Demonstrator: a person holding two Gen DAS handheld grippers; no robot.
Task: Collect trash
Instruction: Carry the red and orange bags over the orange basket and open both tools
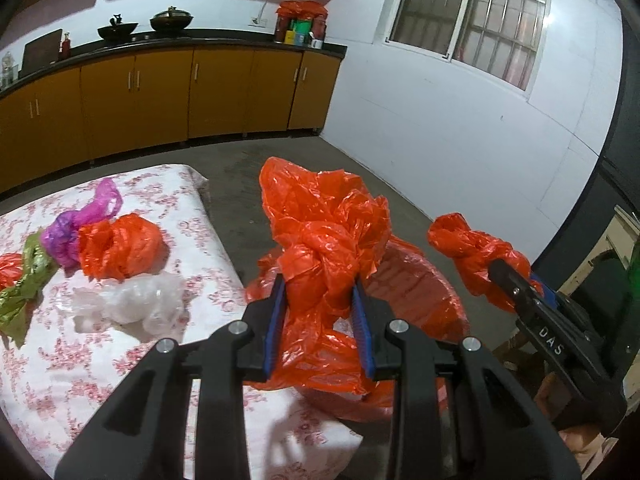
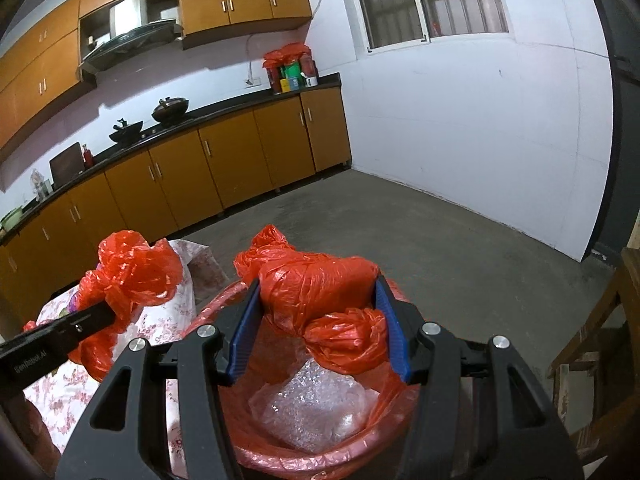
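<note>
Presently both grippers pinch crumpled orange bags: right gripper directly above the lined bin, left gripper nearer its table-side rim.

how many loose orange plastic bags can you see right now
4. One in the left gripper, one in the right gripper, one on the table beside the purple bag, and an orange scrap at the table's far left edge. More may be hidden.

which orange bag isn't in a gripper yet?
The crumpled orange bag on the table, beside the purple bag. The other two are clamped in the left gripper and right gripper.
</note>
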